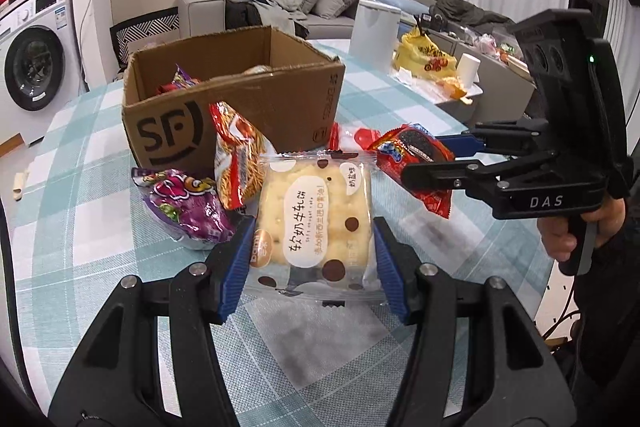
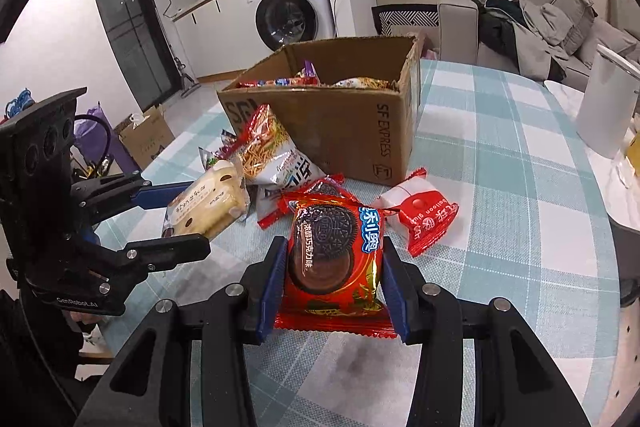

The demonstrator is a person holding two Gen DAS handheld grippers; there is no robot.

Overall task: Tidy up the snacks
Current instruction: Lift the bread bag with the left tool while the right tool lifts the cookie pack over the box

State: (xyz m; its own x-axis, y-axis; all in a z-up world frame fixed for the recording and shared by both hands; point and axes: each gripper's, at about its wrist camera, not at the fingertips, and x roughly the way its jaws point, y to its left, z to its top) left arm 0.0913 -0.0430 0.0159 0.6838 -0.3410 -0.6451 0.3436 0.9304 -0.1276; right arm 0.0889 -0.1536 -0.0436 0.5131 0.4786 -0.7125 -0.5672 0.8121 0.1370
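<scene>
above checked table (image 1: pixel 100 155): left gripper (image 1: pixel 312 255) clamps cracker pack (image 1: pixel 314 211).

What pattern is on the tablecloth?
Teal-and-white plaid tablecloth, clearest in the right wrist view.

The cardboard box (image 2: pixel 340 115) is sitting on the table (image 2: pixel 500 187), holding several snack packs. A noodle snack bag (image 2: pixel 272 151) is leaning against the box's front wall. The cracker pack (image 1: pixel 314 219) is sitting between the left gripper's (image 1: pixel 314 259) fingers, in front of the box, with a grape-print pack (image 1: pixel 184 207) lying to its left. The cookie pack (image 2: pixel 334 255) is sitting between the right gripper's (image 2: pixel 334 291) fingers, with a small sachet (image 2: pixel 424 219) lying on the table just right of it.
</scene>
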